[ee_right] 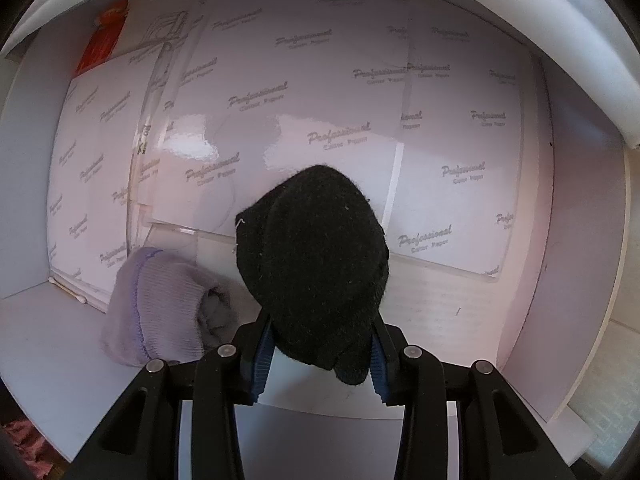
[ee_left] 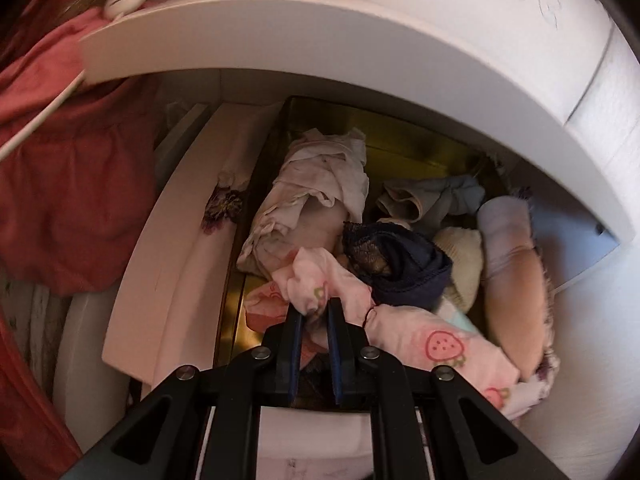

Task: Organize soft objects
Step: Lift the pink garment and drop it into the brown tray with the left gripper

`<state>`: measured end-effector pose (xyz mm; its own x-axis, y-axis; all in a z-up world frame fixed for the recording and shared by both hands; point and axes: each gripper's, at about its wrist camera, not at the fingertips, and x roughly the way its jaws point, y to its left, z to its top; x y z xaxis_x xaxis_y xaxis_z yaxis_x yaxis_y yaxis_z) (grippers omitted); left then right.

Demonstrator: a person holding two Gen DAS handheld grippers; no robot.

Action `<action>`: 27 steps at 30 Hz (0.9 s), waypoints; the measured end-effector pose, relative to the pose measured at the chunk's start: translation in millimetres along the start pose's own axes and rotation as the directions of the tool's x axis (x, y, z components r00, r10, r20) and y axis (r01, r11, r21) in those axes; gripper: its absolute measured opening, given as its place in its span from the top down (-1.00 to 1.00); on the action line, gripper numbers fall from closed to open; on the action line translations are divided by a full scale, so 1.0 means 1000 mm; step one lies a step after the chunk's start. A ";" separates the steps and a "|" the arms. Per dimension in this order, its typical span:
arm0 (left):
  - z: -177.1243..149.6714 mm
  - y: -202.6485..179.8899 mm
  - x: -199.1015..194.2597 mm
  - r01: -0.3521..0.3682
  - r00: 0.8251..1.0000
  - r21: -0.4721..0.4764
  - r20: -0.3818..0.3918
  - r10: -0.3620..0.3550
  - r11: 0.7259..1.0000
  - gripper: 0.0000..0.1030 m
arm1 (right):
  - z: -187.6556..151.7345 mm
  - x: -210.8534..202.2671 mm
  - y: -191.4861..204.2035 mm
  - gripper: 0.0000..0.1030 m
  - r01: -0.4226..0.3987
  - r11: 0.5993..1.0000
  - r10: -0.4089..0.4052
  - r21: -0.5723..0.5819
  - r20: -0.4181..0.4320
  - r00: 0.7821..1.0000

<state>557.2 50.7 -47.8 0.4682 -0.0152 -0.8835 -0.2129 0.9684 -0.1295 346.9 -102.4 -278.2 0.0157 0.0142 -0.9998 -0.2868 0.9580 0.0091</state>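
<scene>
Left gripper [ee_left: 314, 312], at lower centre of the left wrist view: jaws nearly together, pinching a fold of the pink strawberry-print garment [ee_left: 404, 332]. Lay across the lower centre and lower right of the frame, inside a brass-coloured drawer [ee_left: 400, 148] packed with small clothes. Just above and right of the jaws, touching the pink cloth: a dark navy lace-trimmed piece [ee_left: 400, 268]. Further up at centre, a crumpled off-white bundle [ee_left: 316, 200]; to the upper right, a light blue piece [ee_left: 436, 196]; at right, a cream knit item [ee_left: 460, 260] beside a pale lilac-and-peach roll [ee_left: 512, 264]. Along the top, a white curved shelf edge [ee_left: 360, 36]; at far left, red fabric [ee_left: 72, 184].

Right gripper [ee_right: 320, 344], at lower centre of the right wrist view: jaws spread around and clamped on a black knit sock [ee_right: 316, 256], bulging up to the middle of the frame. Just left of the jaws, resting on the white shelf floor [ee_right: 52, 344]: a rolled lilac sock [ee_right: 160, 304]. Behind, across the whole upper frame, glossy white sheets printed "Professional" [ee_right: 340, 92]; a red packet [ee_right: 104, 36] at upper left.
</scene>
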 end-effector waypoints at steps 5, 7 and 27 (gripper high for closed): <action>-0.001 -0.005 0.012 -0.055 0.998 0.063 -0.017 0.056 0.996 0.80 | 0.001 0.001 -0.002 0.20 -0.002 1.000 0.002 0.002 0.000 1.000; -0.002 -0.002 0.011 -0.051 0.999 0.060 -0.014 0.052 0.997 0.80 | 0.001 0.001 -0.001 0.20 -0.001 1.000 0.001 0.001 0.000 1.000; -0.037 0.010 -0.052 -0.015 0.997 0.062 0.071 0.011 0.998 0.35 | 0.000 0.005 0.000 0.20 0.013 1.000 -0.013 -0.004 -0.003 1.000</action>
<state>499.1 52.3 -20.0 0.5254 0.0129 -0.8508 -0.1668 0.9821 -0.0881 346.7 -102.3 -282.9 0.0167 0.0013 -0.9999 -0.2906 0.9568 -0.0036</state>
